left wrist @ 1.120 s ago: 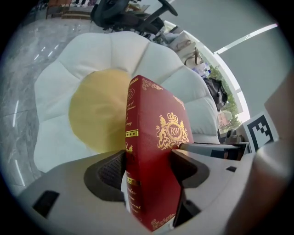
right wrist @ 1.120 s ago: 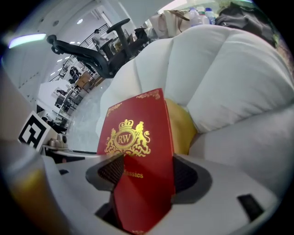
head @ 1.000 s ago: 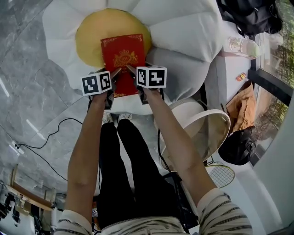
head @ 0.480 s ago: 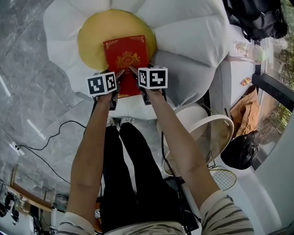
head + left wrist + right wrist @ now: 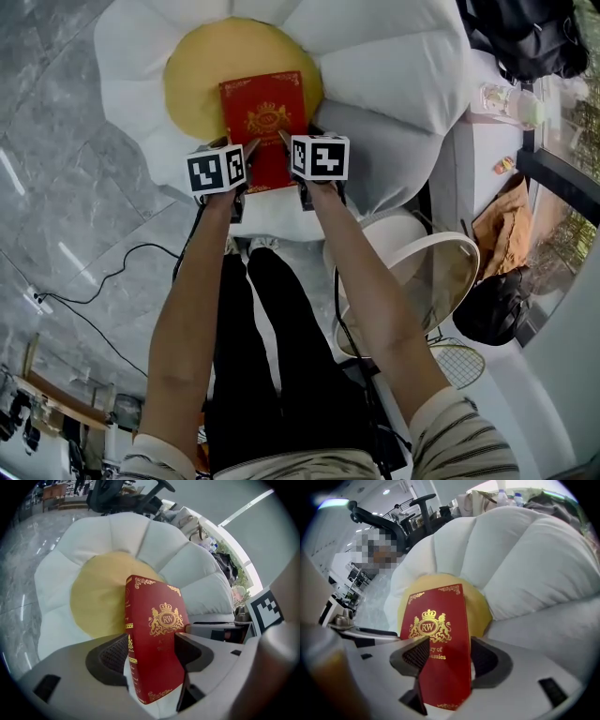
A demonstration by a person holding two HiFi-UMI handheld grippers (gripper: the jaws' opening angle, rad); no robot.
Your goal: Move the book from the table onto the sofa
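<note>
Both the left gripper [image 5: 246, 153] and the right gripper [image 5: 285, 144] clamp the near end of the red book [image 5: 263, 114]; the right gripper's jaws have just been closing on it. The book lies over the sofa's [image 5: 375, 56] yellow centre, toward its near edge. This looks like the placing step: next, probably release and withdraw.

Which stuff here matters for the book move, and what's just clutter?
Job:
red book
flower-shaped sofa under it
round table, likely the task's table

Clutter:
plastic bottle
black bag beside the table
racket
</note>
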